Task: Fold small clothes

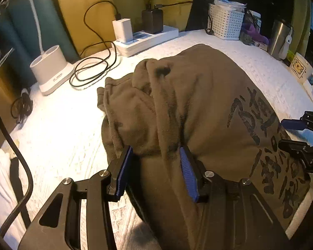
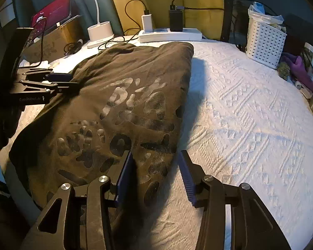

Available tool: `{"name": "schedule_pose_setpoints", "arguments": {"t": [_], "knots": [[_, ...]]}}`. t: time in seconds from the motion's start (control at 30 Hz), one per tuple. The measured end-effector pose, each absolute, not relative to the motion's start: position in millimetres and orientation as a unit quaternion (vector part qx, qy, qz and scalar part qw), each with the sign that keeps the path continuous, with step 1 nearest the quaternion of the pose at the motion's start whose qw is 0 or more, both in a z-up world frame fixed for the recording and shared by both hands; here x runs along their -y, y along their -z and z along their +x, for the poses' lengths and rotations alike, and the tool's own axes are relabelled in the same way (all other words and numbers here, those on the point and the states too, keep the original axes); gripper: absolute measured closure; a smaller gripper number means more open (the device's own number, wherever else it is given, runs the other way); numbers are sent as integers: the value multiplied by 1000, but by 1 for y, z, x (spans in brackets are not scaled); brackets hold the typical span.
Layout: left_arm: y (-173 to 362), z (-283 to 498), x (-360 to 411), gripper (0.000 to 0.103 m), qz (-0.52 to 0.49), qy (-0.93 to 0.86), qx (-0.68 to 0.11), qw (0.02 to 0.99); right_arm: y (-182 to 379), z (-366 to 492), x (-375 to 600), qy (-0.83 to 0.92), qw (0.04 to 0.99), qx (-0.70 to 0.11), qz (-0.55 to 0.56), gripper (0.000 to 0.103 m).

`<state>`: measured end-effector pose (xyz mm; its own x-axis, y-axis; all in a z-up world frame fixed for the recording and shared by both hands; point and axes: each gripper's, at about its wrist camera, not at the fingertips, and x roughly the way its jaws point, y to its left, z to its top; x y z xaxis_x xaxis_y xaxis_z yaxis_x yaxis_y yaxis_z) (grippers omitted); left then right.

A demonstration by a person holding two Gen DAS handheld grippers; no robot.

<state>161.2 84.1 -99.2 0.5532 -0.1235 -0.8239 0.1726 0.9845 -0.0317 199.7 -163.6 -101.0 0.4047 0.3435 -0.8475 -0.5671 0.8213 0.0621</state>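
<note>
- Right gripper (image 2: 156, 156) first: the jaws are apart. The inner pad sits against the shirt (image 2: 125, 104), but there's a strip of white cover (image 2: 250, 114) showing between the cloth and the outer pad, so nothing is pinched, it just straddles the near corner of the folded edge.
- Left gripper (image 1: 156, 152): a fat wad of cloth fills the whole gap from pad to pad. Honestly can't tell if it's squeezing or just sitting around it.
- Where the shirt is: lying on the white textured cover, left of the middle, both grippers at its near end, one on each side.
- What could go wrong, imo: if the left one pulls away while the ribbed pads are snagged in that wad, it drags the layers along and the fold comes apart. Same deal on the right side, only milder, since one pad is touching.
- The left side is bunched and rumpled, not flat. Fold over that and you get a lumpy, crooked bundle.
- The loose black cables (image 1: 94, 68) lie near the rumpled far-left part, so a sweep that way could hook them.
- Orientation: the long axis runs from the grippers away toward the power strip (image 2: 171, 35), with the far end just short of it. The straight folded edge faces right, the print faces up. Can't tell which end is the collar.
</note>
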Motion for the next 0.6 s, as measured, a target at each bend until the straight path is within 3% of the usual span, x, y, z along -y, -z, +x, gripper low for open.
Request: {"name": "schedule_pose_setpoints", "arguments": {"t": [0.43, 0.6], "knots": [[74, 130, -103, 55, -48, 92, -440, 892, 97, 190, 166, -265, 833, -472, -117, 53], [75, 128, -115, 45, -77, 74, -435, 894, 88, 196, 167, -266, 836, -465, -118, 48]]}}
